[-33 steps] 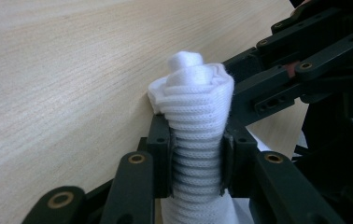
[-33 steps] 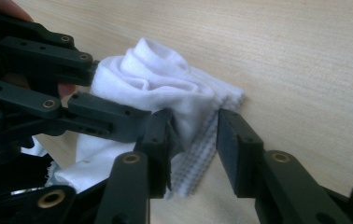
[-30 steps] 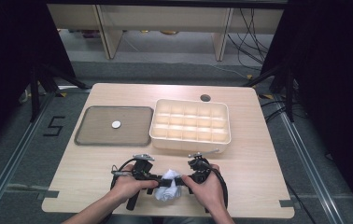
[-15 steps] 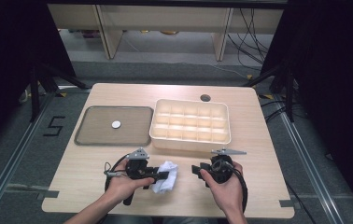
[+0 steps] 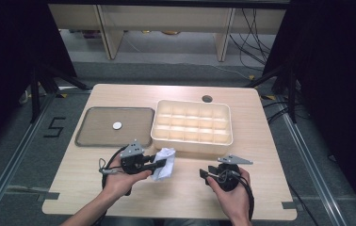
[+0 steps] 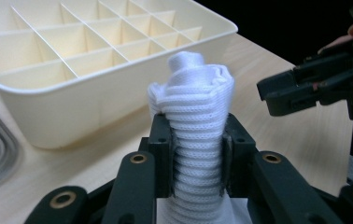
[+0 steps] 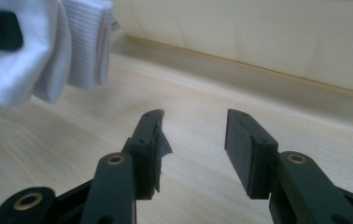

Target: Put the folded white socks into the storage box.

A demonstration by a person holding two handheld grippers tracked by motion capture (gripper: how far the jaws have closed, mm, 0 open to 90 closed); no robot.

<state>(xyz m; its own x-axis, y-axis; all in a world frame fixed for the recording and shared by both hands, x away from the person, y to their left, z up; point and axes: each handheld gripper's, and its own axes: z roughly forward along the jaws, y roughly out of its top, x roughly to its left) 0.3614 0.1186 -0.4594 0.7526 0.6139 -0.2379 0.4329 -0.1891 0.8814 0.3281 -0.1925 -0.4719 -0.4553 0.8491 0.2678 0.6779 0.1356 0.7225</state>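
The left hand-held gripper (image 6: 196, 154) pinched a white ribbed-knit sock (image 6: 198, 121), rolled into a soft bundle whose long axis ran along the jaws, its folded end toward 12 o'clock in the left gripper view. The sock sat above the wood-grain worktop (image 5: 185, 197), at 7 o'clock from the cream plastic gridded box (image 5: 192, 123). The right hand-held gripper (image 7: 193, 140) stood spread, its black jaws holding nothing.
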